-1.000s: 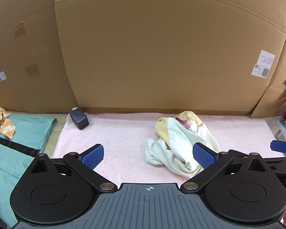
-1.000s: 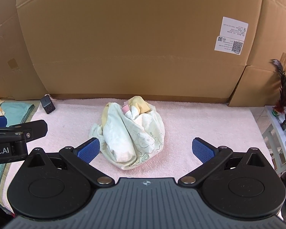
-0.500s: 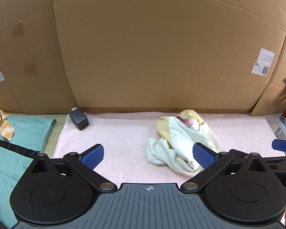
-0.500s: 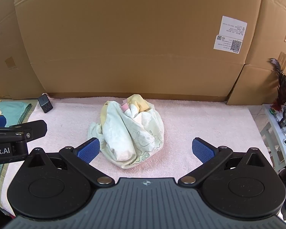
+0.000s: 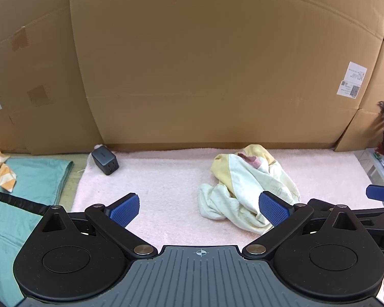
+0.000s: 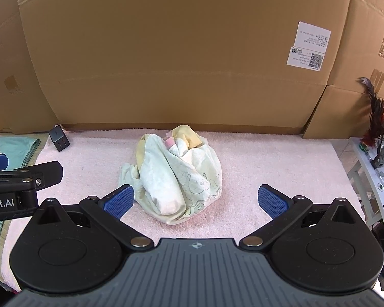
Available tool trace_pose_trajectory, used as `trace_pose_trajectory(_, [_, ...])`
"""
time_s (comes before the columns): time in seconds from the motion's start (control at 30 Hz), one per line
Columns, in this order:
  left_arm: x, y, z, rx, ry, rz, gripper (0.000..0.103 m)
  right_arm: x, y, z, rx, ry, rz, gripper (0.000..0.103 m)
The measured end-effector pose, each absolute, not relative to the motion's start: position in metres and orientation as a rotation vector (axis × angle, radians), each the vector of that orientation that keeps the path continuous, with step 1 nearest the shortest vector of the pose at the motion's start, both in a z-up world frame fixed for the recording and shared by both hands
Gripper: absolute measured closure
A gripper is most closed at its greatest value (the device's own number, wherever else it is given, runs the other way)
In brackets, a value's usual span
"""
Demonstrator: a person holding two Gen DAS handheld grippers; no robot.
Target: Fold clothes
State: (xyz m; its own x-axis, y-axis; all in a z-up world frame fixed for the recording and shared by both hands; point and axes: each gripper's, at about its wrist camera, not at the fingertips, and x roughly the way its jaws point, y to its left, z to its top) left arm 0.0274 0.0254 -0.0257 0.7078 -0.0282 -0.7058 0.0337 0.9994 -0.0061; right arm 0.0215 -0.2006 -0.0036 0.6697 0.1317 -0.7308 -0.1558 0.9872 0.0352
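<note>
Crumpled garment (image 6: 180, 176): pale cream and yellow with a faint printed figure, bunched in a heap at the centre of the right wrist frame, lying on the pink towel (image 6: 268, 163) that covers the surface.

Left claw (image 5: 199, 206): blue pads spread wide, holding nothing, low over the towel at the lower centre of its own frame; the garment (image 5: 245, 186) sits right of centre, partly behind the right-hand pad.

Right claw (image 6: 195, 198): pads wide apart, empty, with the heap between and just beyond them.

Black charger (image 5: 105, 160): left of centre, at the towel's far edge.

Teal cloth (image 5: 25, 179): far left, beside the towel.

Cardboard wall (image 6: 179, 51): fills the upper frame; white label at upper right.
</note>
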Motion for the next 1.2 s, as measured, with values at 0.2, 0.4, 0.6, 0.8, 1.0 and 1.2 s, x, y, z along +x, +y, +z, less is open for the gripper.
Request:
trace_pose_trajectory(0.2, [0.029,0.025,-0.029,0.018,0.783,-0.058,0.0,0.019,-0.198,-0.006,-0.028,0.821,0.139,0.0])
trace_pose_trajectory(0.4, [0.031,0.026,-0.033,0.022,0.794,-0.063,0.0,0.02,-0.2,-0.008,-0.025,0.82,0.129,0.0])
trace_pose_trajectory(0.6, [0.034,0.023,-0.035,0.025,0.799,-0.047,0.0,0.026,-0.201,-0.012,-0.023,0.832,0.144,0.0])
trace_pose_trajectory(0.8, [0.039,0.015,-0.037,0.028,0.803,0.0,0.001,0.033,-0.206,-0.016,-0.027,0.834,0.18,0.0])
trace_pose_trajectory(1.0, [0.043,0.006,-0.041,0.013,0.817,0.037,0.001,0.044,-0.215,-0.021,-0.035,0.843,0.218,0.0])
trace_pose_trajectory(1.2, [0.044,-0.001,-0.049,-0.023,0.818,0.041,0.001,0.053,-0.227,-0.027,-0.035,0.825,0.251,0.0])
